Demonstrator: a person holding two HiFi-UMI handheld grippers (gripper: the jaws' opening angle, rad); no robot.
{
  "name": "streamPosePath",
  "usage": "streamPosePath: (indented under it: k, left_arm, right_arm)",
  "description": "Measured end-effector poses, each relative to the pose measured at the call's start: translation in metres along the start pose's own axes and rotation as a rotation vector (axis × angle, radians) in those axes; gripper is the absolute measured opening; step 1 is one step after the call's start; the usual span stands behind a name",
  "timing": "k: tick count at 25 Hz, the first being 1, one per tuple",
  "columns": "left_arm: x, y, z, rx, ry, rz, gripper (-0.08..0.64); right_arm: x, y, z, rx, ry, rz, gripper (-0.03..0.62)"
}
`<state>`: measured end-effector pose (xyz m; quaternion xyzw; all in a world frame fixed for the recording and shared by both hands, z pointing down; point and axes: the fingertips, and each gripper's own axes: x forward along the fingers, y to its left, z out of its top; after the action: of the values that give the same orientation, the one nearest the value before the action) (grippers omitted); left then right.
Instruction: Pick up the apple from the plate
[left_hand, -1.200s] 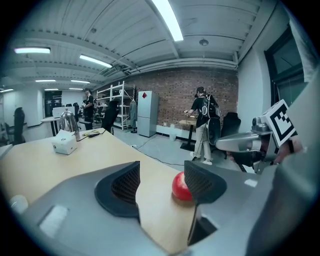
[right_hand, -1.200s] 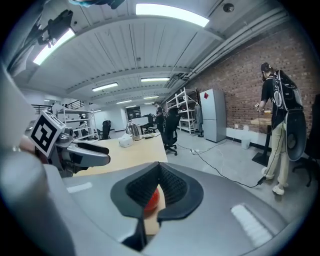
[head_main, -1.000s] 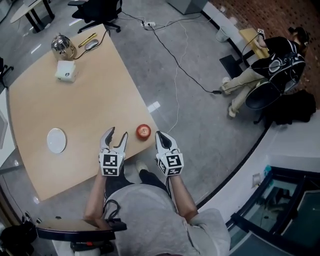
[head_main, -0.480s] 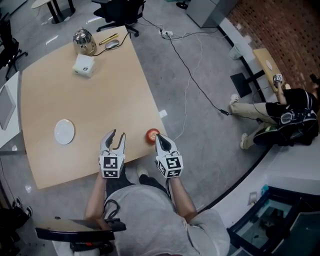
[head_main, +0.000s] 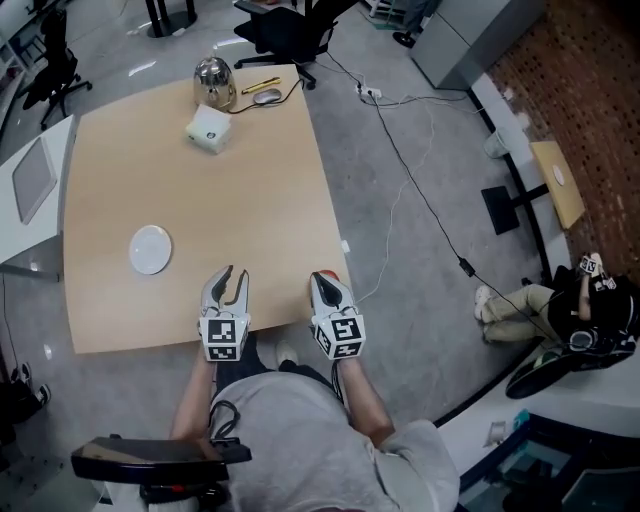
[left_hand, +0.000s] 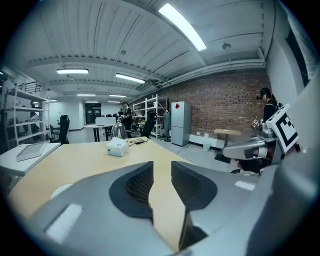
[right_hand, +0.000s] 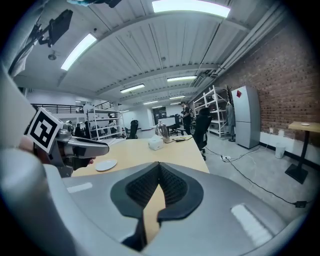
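The white plate (head_main: 150, 249) lies bare on the tan table (head_main: 200, 200), up and left of my left gripper (head_main: 233, 271). Only a red sliver of the apple (head_main: 331, 272) shows at the table's near right edge, mostly hidden behind my right gripper (head_main: 317, 277). In the left gripper view, my left gripper (left_hand: 161, 162) has just been closing; a narrow gap remains and nothing is between the pads. In the right gripper view, my right gripper (right_hand: 159, 164) has its tips together, empty, with the plate (right_hand: 105, 165) ahead to the left.
A white box (head_main: 208, 129), a shiny kettle (head_main: 214, 82), a mouse (head_main: 266, 96) and a yellow pen (head_main: 258, 86) sit at the table's far end. Cables (head_main: 420, 190) cross the floor to the right. A person (head_main: 560, 310) sits at far right.
The head view has swung, so the table sits squarer in view. The apple, plain between the grippers before, is now nearly hidden behind the right gripper. The left jaws have narrowed.
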<state>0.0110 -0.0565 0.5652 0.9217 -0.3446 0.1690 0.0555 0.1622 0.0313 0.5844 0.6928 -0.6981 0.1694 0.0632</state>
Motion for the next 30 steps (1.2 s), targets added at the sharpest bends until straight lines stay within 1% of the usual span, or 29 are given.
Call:
streamPosePath:
  k: [8,18,23,30]
  left_arm:
    - [-0.027,0.024,0.001,-0.016,-0.016,0.093,0.103]
    - [-0.055,0.048,0.001,-0.042,-0.041,0.184,0.087]
    - [-0.071,0.062,-0.001,-0.055,-0.051,0.243,0.061]
    - [-0.094,0.075,-0.002,-0.064,-0.063,0.306,0.048]
  right_arm:
    - [0.013,0.028,0.009,-0.024,-0.006,0.076,0.007]
    - [0.025,0.056,0.014,-0.056,-0.005,0.153,0.008]
    - [0.030,0.072,0.017,-0.075,-0.008,0.199,0.007]
    - [0.033,0.094,0.023,-0.094,-0.015,0.252,0.007]
